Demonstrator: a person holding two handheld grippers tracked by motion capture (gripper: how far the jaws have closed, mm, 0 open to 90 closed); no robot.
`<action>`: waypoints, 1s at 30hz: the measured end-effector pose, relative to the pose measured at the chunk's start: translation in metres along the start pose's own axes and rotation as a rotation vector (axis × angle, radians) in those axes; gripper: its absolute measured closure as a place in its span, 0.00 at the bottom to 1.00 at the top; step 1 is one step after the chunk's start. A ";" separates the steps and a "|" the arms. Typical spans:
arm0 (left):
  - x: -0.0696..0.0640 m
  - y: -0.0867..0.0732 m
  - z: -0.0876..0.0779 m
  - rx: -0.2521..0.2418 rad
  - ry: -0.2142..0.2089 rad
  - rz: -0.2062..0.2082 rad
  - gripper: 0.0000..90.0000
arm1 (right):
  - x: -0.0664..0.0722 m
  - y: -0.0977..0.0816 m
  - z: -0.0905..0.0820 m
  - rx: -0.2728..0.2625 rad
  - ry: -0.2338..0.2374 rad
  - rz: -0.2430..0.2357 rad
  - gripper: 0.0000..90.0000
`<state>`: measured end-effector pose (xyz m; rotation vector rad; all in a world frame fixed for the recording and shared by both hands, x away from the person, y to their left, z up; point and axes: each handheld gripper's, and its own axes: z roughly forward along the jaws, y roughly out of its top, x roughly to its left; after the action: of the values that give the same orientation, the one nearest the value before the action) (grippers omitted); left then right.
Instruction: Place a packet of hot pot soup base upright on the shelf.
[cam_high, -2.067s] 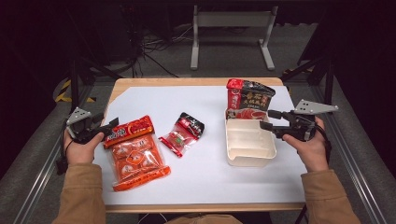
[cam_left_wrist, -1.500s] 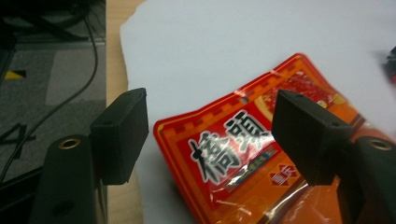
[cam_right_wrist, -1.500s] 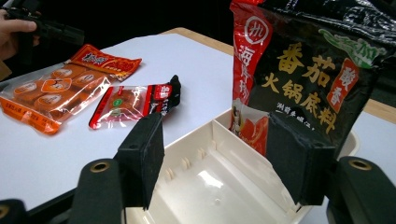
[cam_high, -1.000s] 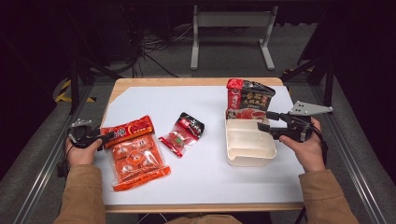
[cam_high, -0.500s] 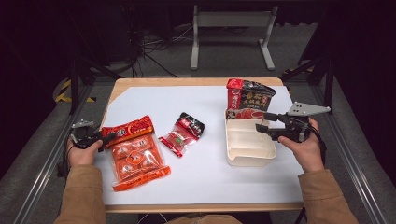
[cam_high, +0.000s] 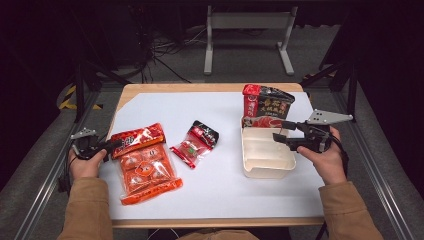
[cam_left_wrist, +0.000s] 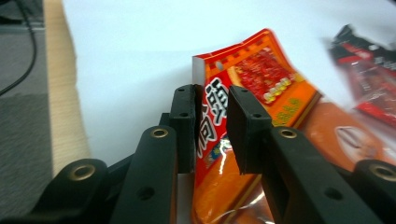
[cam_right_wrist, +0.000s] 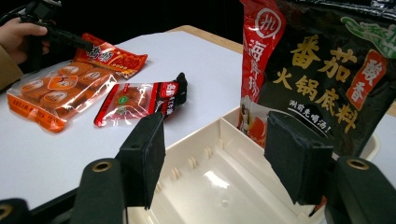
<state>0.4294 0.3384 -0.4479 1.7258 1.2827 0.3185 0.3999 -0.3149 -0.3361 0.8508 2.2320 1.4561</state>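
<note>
Left tongs (cam_left_wrist: 210, 126) have just been closing, now pinching the orange packet's (cam_high: 145, 162) top edge; grip deeper before lifting. Right tongs (cam_high: 281, 131) spread over the tray (cam_high: 265, 167), holding nothing.

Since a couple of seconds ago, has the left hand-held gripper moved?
Yes. The left hand-held gripper sank toward the table edge, jaws just closing on the orange packet.

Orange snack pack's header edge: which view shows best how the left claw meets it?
The left gripper view: the orange snack pack's header stands between the left claw, whose jaws have just been closing. High view shows the claw at its corner; right gripper view, distant.
</note>
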 end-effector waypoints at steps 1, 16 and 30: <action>-0.002 0.000 0.001 0.000 -0.001 0.011 0.81 | 0.000 0.000 0.000 0.000 0.000 0.000 0.43; -0.012 -0.002 0.020 0.076 0.054 0.094 0.85 | 0.002 0.000 0.004 0.004 0.013 -0.001 0.42; -0.017 0.002 0.012 0.043 0.070 0.082 1.00 | 0.003 0.001 0.003 0.003 0.014 -0.019 0.49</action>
<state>0.4310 0.3175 -0.4476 1.8216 1.2790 0.4048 0.3998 -0.3112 -0.3365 0.8201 2.2469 1.4554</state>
